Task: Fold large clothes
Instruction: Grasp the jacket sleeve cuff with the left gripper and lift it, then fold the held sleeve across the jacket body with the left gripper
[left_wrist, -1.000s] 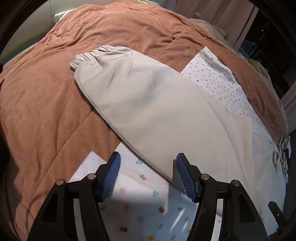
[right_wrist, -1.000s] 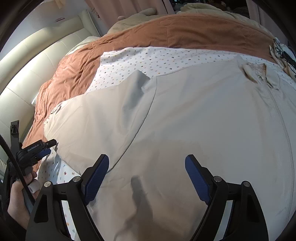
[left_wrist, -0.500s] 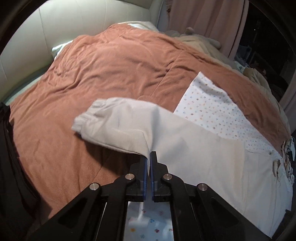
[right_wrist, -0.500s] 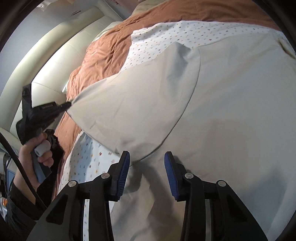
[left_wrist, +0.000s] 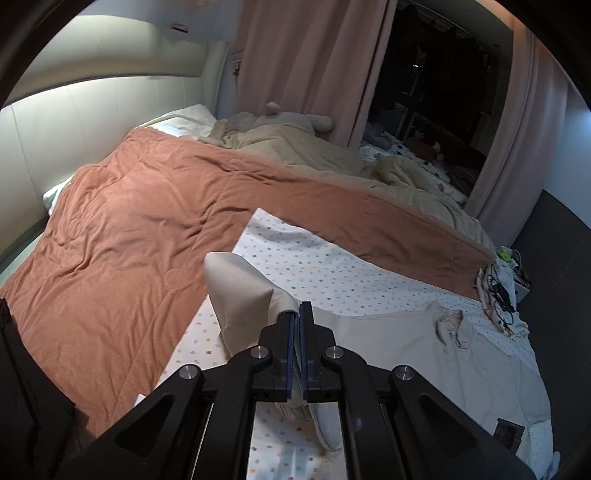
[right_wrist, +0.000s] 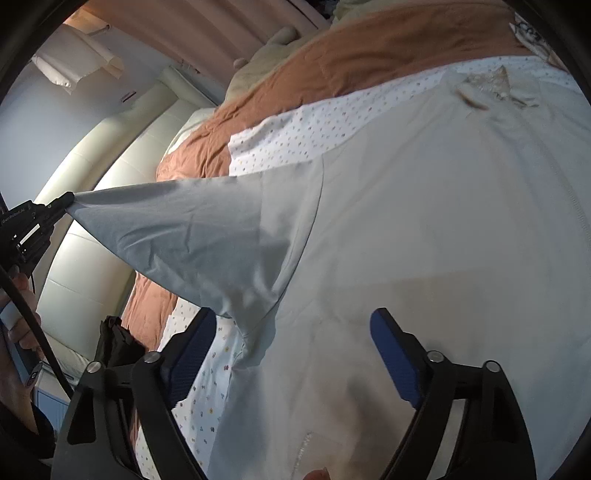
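the left gripper is clamped on the sleeve of the beige jacket, lifting it taut above the bed. the jacket's body lies flat on the dotted sheet over the brown blanket. the right gripper, fingers spread wide, hovers over the jacket near the armpit.

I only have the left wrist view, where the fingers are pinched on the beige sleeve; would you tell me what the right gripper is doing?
Observer: The right gripper is open, hovering over the beige garment body, gripping nothing.
Operator: Thanks. Is the sleeve off the bed?
Observer: Yes; in the right wrist view the sleeve stretches taut from the left gripper to the shoulder seam, lifted above the brown blanket.
Operator: And the collar?
Observer: The collar lies flat at the garment's far end.
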